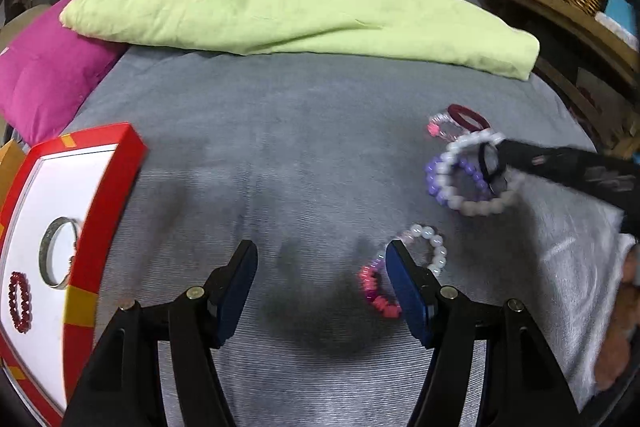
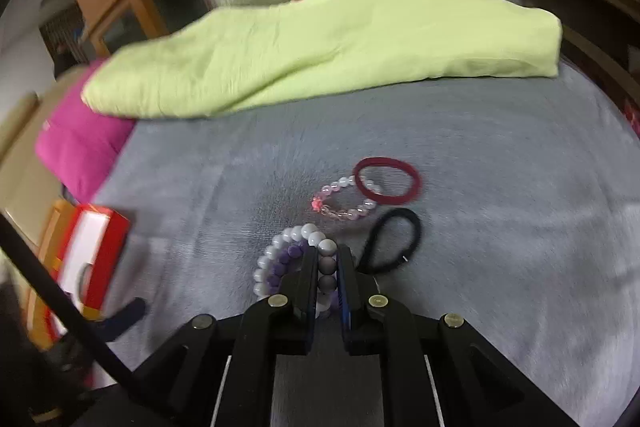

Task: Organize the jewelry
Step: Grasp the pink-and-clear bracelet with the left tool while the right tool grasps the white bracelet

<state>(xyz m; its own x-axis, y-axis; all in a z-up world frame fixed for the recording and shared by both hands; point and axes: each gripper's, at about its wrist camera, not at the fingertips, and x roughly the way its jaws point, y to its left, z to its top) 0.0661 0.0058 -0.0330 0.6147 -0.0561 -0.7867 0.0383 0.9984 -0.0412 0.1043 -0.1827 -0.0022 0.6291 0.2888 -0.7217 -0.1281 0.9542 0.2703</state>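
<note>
Two grippers were in use: the right gripper (image 2: 327, 269) was clamped on the white bead bracelet (image 2: 280, 247), the purple bead bracelet (image 2: 289, 261) lying just left of its jaws, probably to carry it to the red tray (image 1: 100, 211). The left gripper (image 1: 322, 263) stood open and empty, its right finger beside the pink-and-white bracelet (image 1: 432, 247), apparently the next pick.

Your left tool (image 1: 322, 255) and right tool (image 2: 326, 259) match: black angular arms, round silver screws at the joints, dark blue pads lining each finger's inner face
</note>
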